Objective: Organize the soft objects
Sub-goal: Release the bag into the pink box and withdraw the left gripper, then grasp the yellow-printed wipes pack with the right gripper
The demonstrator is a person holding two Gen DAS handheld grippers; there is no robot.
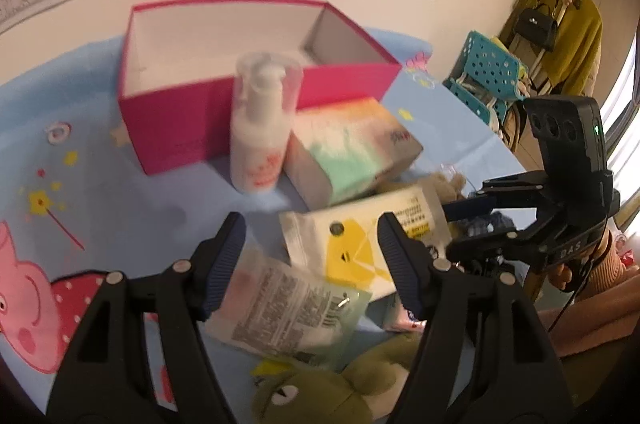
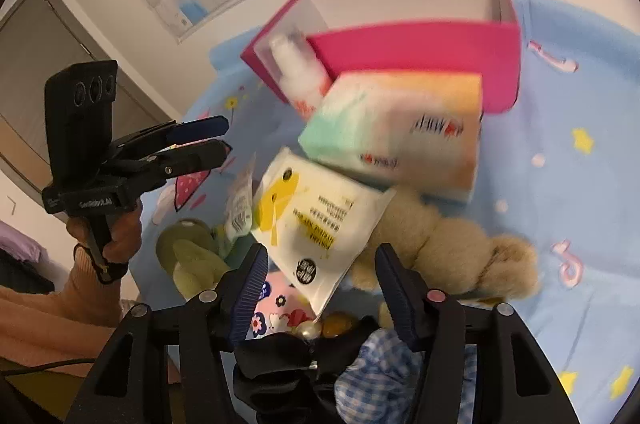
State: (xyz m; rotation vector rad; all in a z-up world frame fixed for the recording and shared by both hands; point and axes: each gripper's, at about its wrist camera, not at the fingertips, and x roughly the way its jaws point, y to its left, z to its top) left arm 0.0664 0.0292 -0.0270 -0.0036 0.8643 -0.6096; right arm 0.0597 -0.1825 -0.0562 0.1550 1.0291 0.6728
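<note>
Pink box (image 1: 224,120) stands open-topped on a blue cartoon-print cloth (image 1: 120,208) against the wall; taken as landmark.

Just in front of the box's near wall: a white pump bottle (image 1: 262,128), upright under a clear cap. Beside the bottle, also in front of the box, a pastel tissue pack (image 1: 352,152) lying tilted.

Nearer the cameras than the tissue pack: a white wipes packet with a yellow logo (image 1: 360,244), its edge overlapping a second, printed packet (image 1: 288,308).

Soft things lie farthest from the box, at the near edge of the heap: a green plush toy (image 1: 320,392) below the printed packet, and a tan fluffy plush (image 2: 448,248) touching the wipes packet's corner. Blue checked fabric (image 2: 380,372) and a flowered pink item (image 2: 280,304) sit under the right gripper.

Left gripper (image 1: 312,260): fingers apart, printed packet seen between them, no pad pressing on it.

Right gripper (image 2: 322,288): fingers apart, wipes packet's corner between them, nothing clamped.

Both frames blurred.
</note>
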